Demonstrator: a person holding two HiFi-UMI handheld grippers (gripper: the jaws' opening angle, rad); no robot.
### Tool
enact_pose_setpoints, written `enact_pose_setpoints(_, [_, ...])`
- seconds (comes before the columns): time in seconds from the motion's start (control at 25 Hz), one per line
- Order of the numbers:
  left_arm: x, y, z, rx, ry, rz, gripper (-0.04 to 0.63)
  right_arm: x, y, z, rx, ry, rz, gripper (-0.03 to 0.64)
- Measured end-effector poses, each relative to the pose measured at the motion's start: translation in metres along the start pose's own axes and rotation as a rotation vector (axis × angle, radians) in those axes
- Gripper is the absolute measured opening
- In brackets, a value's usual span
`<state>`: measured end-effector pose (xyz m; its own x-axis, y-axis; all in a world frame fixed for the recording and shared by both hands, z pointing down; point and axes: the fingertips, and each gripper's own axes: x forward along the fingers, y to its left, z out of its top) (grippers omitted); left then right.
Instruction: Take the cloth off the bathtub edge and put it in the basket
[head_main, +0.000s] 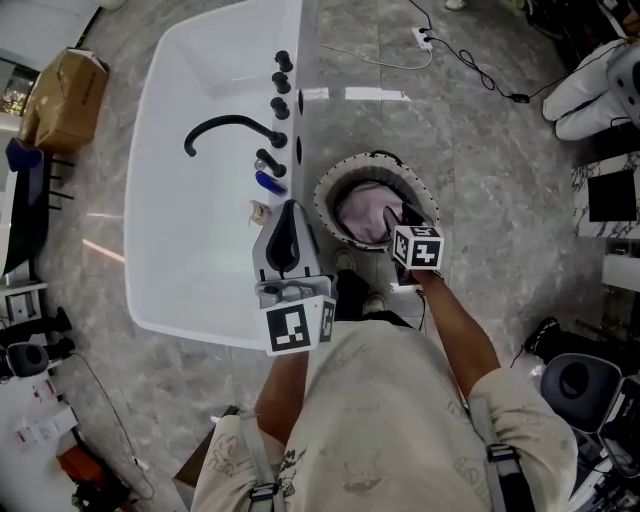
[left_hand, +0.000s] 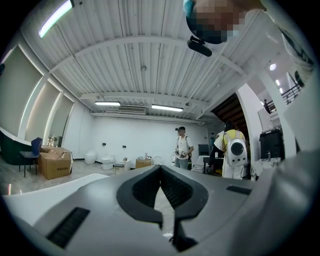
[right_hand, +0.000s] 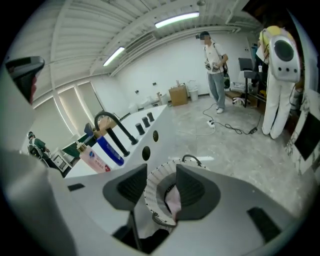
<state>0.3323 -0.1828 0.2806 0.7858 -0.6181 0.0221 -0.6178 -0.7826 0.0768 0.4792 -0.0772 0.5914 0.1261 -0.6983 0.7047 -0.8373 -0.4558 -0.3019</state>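
We hold the right tool (head_main: 402, 222) just above the round basket (head_main: 322, 198), its tip tilted down into the opening. Its two halves stand apart and released, pressing on nothing. In the right gripper view the basket's ribbed rim and a strip of pink show through the gap between them. The pink cloth (head_main: 362, 214) lies below that tool, inside the basket, bunched into a rounded heap. We can make out no clear long axis and no way that it points. Our left tool (head_main: 288, 210) is clenched, tips together with nothing between them, and hangs over the edge of the white bathtub (head_main: 180, 250). The basket stands on the floor to that tool's right, and a blue bottle (head_main: 270, 182) lies just ahead of its tip.
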Motion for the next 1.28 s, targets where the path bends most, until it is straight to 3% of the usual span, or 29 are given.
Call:
enact_pose_setpoints(0.32, [-0.027, -0.014, 0.016, 0.012, -0.038, 0.002, 0.003, -0.099, 0.023, 0.073, -0.110, -0.281, 0.006, 0.160])
enact_pose_setpoints(0.56, [-0.051, -0.029, 0.028, 0.035, -0.069, -0.017, 0.003, -0.197, 0.054, 0.127, -0.287, -0.520, -0.011, 0.155])
enact_pose_setpoints(0.84, [-0.086, -0.044, 0.053, 0.070, -0.107, -0.036, 0.003, -0.319, 0.085, 0.173, -0.373, -0.862, -0.053, 0.112])
enact_pose_setpoints(1.16, [-0.117, -0.050, 0.066, 0.104, -0.153, -0.026, 0.003, -0.362, 0.104, 0.173, -0.430, -0.960, -0.077, 0.067])
enact_pose_setpoints(1.28, [-0.125, -0.052, 0.072, 0.109, -0.168, -0.023, 0.003, -0.369, 0.103, 0.172, -0.416, -0.966, -0.085, 0.009])
